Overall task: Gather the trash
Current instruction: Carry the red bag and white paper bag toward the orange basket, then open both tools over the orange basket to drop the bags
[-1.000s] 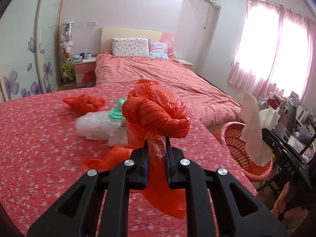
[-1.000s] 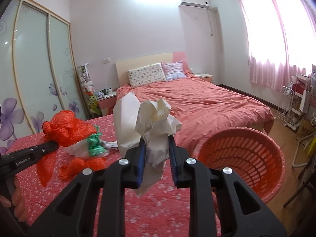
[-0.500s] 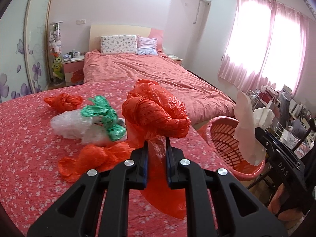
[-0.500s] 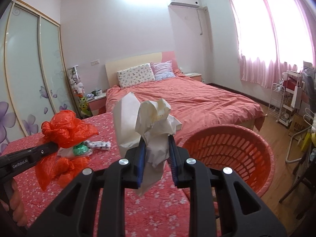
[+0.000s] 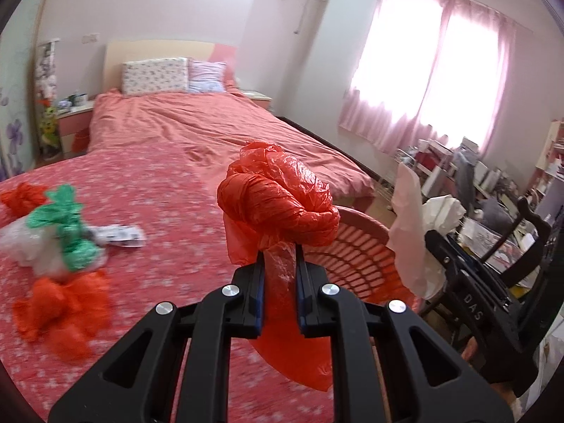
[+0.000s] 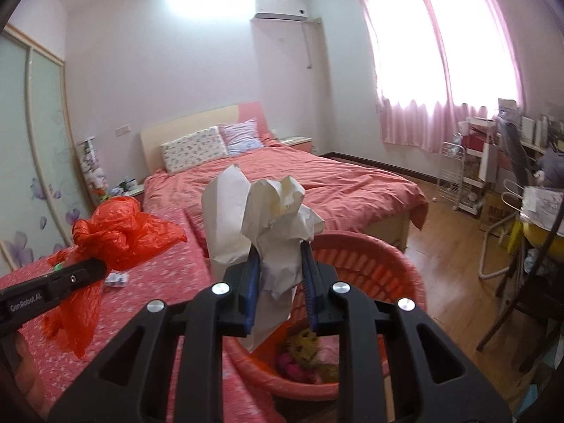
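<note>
My left gripper (image 5: 278, 268) is shut on a crumpled red plastic bag (image 5: 278, 201), held above the near bed's edge just left of the pink basket (image 5: 356, 257). My right gripper (image 6: 278, 264) is shut on crumpled white paper (image 6: 268, 211), held over the pink basket (image 6: 380, 271), which holds some coloured trash (image 6: 303, 356). The left gripper and its red bag (image 6: 120, 236) show at the left of the right wrist view; the right gripper and white paper (image 5: 419, 232) show at the right of the left wrist view.
On the near red floral cover (image 5: 169, 211) lie a green bag (image 5: 67, 225), clear plastic (image 5: 31, 250), red bags (image 5: 60, 306) and a small wrapper (image 5: 120, 236). A second bed (image 6: 317, 187) lies behind. A cluttered rack and chair (image 6: 511, 246) stand on the right.
Both grippers have swung to the right toward the basket with their loads. The basket's inside now shows under the right gripper, and the trash pile has slid to the left.
</note>
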